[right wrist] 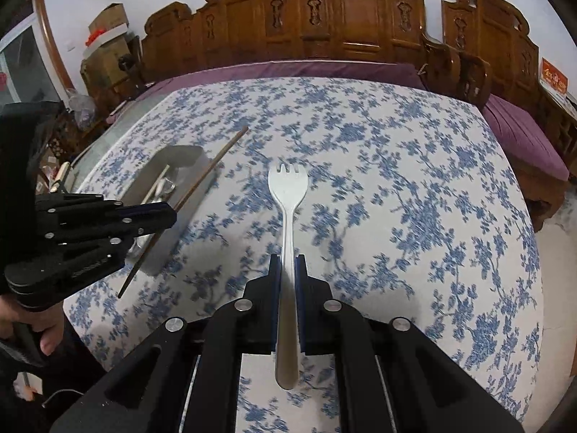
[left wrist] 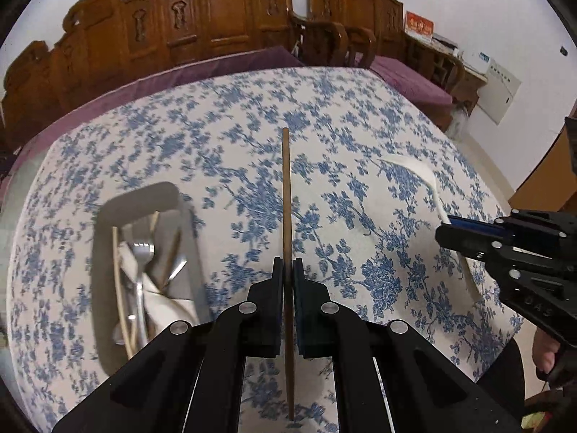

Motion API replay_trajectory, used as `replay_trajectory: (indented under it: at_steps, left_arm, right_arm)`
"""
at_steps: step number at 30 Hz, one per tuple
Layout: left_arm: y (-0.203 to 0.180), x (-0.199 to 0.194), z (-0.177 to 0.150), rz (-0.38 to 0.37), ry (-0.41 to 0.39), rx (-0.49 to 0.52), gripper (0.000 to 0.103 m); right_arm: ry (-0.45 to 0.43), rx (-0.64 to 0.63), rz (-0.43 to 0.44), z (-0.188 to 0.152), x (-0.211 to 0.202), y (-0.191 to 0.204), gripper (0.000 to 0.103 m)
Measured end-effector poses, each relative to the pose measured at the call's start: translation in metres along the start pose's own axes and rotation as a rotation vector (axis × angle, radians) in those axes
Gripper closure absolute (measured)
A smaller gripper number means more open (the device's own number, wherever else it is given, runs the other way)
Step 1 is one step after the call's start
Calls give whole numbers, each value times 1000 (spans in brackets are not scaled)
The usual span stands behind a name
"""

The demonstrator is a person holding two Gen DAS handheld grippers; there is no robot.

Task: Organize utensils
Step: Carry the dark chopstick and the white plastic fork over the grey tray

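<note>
While the left claw point(left wrist: 287, 267) pinches a brown chopstick point(left wrist: 286, 187) pointing to 12 o'clock above the table point(left wrist: 360, 115), the right claw point(right wrist: 287, 263) clamps a white fork point(right wrist: 287, 195), tines at 12. A grey tray point(left wrist: 104, 223) of utensils sits at 9.

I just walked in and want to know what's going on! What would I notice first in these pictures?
First, the white plastic fork pinched in the right gripper, sticking out over the blue-flowered tablecloth. Then the thin brown wooden chopstick clamped in the left gripper. To its left on the table sits a grey rectangular tray already holding cutlery, including a shiny metal fork.
</note>
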State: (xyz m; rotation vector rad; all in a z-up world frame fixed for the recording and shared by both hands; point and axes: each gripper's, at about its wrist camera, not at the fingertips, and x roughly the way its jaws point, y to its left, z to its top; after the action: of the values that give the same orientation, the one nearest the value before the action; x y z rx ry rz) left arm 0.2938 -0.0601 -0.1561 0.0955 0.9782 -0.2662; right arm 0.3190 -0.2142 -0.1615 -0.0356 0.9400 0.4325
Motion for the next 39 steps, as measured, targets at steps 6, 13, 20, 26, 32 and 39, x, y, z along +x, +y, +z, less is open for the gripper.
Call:
replay_trajectory:
  at_steps: [6,13,20,26,32,39]
  left_arm:
    - [21,-19,-1,2,-28,-18,99]
    - [47,-32,-4,14,-43,-41,99]
    - [82,-30,-10,41,-37,-83,98]
    - [113,-22,-14,68,-23,-124,98]
    - [136,-10,-19,90,-4,-158,98]
    - [153,7,-24,110,27,-180,98]
  right_arm:
    - [-18,-10,26,12,0,19,94]
    - [-21,-34,53,21,6,43,94]
    - [-21,-49,82,31,14,65,94]
    - [-15,-65,104,38,23,81,94]
    - [-4,-79,124,42,34,94,94]
    - [11,-91,139,45,45,106,94]
